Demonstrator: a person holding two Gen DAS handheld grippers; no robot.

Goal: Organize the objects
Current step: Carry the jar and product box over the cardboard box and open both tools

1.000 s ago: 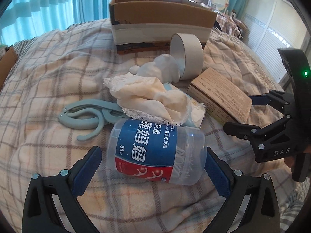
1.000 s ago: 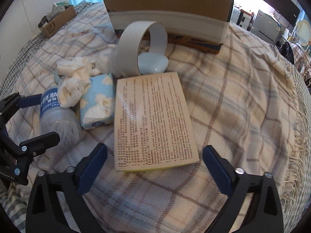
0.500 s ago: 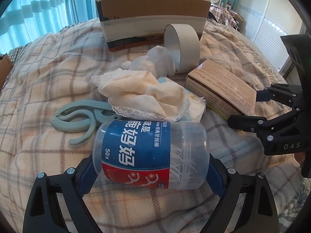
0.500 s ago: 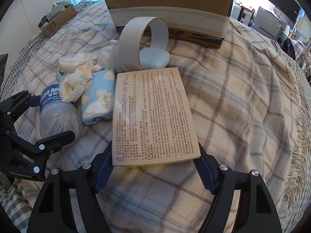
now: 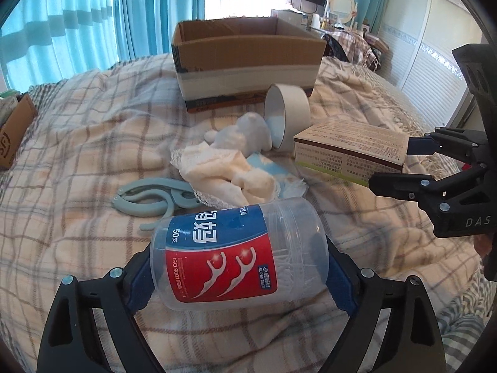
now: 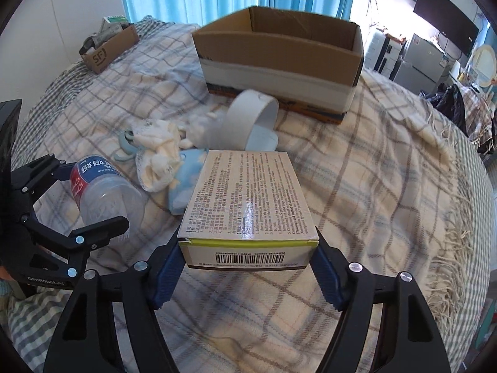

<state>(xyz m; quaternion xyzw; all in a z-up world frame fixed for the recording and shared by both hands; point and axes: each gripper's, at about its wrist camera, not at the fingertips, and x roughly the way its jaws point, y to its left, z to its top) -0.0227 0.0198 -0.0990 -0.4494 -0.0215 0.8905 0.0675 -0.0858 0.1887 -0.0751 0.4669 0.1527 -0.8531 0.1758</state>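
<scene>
My left gripper (image 5: 239, 267) is shut on a clear floss-pick jar (image 5: 239, 251) with a blue and red label and holds it above the blanket; the jar also shows in the right wrist view (image 6: 105, 189). My right gripper (image 6: 248, 264) is shut on a flat medicine box (image 6: 245, 199) and holds it lifted; the box also shows in the left wrist view (image 5: 351, 149). An open cardboard box (image 5: 248, 62) stands at the back of the bed, also in the right wrist view (image 6: 279, 62).
On the plaid blanket (image 5: 77, 155) lie a white tape roll (image 5: 287, 118), a cream lace cloth (image 5: 217, 174), a pale blue hook clip (image 5: 149, 199), a blue tissue pack (image 6: 186, 186) and a white plush (image 5: 248, 133). A small carton (image 6: 108, 49) sits far left.
Both grippers closed on their objects and lifted them off the blanket. Both views now sit higher and tilt up toward the cardboard box.
</scene>
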